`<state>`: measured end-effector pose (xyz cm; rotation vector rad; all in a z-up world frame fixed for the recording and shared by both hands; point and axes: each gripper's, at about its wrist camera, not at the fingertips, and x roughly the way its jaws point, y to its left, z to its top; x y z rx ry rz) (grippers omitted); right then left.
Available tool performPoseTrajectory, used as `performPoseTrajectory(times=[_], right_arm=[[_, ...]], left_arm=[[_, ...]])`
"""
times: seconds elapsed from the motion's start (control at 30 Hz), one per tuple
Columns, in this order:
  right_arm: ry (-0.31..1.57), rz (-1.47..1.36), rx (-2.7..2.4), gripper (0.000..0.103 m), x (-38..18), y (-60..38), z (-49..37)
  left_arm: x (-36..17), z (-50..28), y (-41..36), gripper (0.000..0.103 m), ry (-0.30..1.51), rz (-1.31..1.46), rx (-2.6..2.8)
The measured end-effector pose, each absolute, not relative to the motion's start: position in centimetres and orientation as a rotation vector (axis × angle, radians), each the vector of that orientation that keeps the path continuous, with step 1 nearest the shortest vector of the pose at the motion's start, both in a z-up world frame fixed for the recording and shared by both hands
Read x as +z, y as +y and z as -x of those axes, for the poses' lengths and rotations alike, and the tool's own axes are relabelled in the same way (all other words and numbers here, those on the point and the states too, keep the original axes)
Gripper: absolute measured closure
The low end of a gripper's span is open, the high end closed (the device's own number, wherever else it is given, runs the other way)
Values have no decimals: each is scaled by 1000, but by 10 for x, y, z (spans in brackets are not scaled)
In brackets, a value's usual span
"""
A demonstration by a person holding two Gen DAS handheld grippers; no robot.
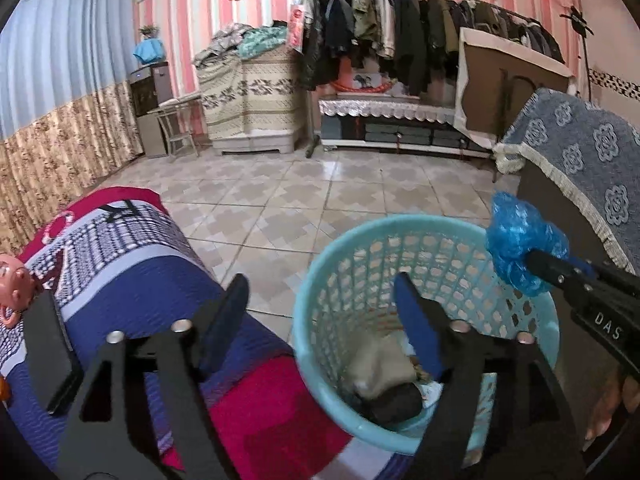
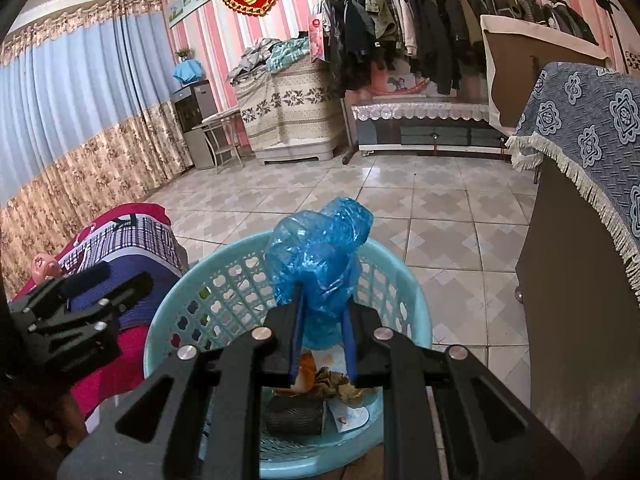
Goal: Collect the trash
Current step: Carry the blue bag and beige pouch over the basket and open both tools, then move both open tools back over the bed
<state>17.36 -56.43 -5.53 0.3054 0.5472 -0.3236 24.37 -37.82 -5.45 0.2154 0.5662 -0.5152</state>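
Note:
A light blue plastic basket (image 1: 320, 280) stands on the tiled floor and holds a dark lump, beige scraps and paper; it also shows in the right wrist view (image 2: 404, 276). My right gripper (image 2: 322, 308) is shut on a crumpled blue plastic bag (image 2: 320, 248) and holds it above the basket's opening. In the left wrist view the bag (image 1: 520, 240) hangs over the basket's right rim. My left gripper (image 1: 320, 300) is open and empty, above the basket's left side, one finger (image 1: 226, 320) over the bed.
A bed with a red, blue and white patterned cover (image 1: 132, 264) lies left of the basket, with a doll's head (image 1: 14, 280) on it. A dark cabinet under a blue fringed cloth (image 2: 580, 152) stands at the right. Tiled floor (image 2: 440, 208) stretches ahead to a clothes rack (image 2: 420, 32).

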Motion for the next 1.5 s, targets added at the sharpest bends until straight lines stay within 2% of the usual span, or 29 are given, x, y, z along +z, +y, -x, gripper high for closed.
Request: performPoseTrajectory(times=[0.03,0.1,0.43,0.47,0.5,0.57,0.63,0.7,0.87,1.5], right_arm=[[550,-303,-322,86,-56,-563,-175],[554,-297,-319,86,-56,-561,-176],[584,-240,-290,84,-60,-535,-194],[583,-237,-284,78,-59,-533,-196],[580,-229,-283,58,-59,-530,-197],[556,-206,-305,29,-55,-524,-195],[524,-194,-312,27,-49,-521,-191],[513,-200,-309,18,-47,-519,-188],[506,-176,-306,11,-44,-511,-189],[554,-42,-233,7,-44,-445,-203]], left_arm=[[-52,-245,-373,19,562,-211,-499],[-49,-249,-363,15,551,-197,-458],[-37,-271,-305,8,538,-136,-306],[-36,-272,-301,8,538,-133,-298],[-35,-272,-295,8,539,-129,-289],[-34,-272,-283,8,537,-123,-275],[-33,-271,-275,8,536,-120,-266],[-32,-270,-265,8,538,-115,-255],[-28,-264,-244,7,538,-97,-234],[-34,-231,-144,6,582,-47,-142]])
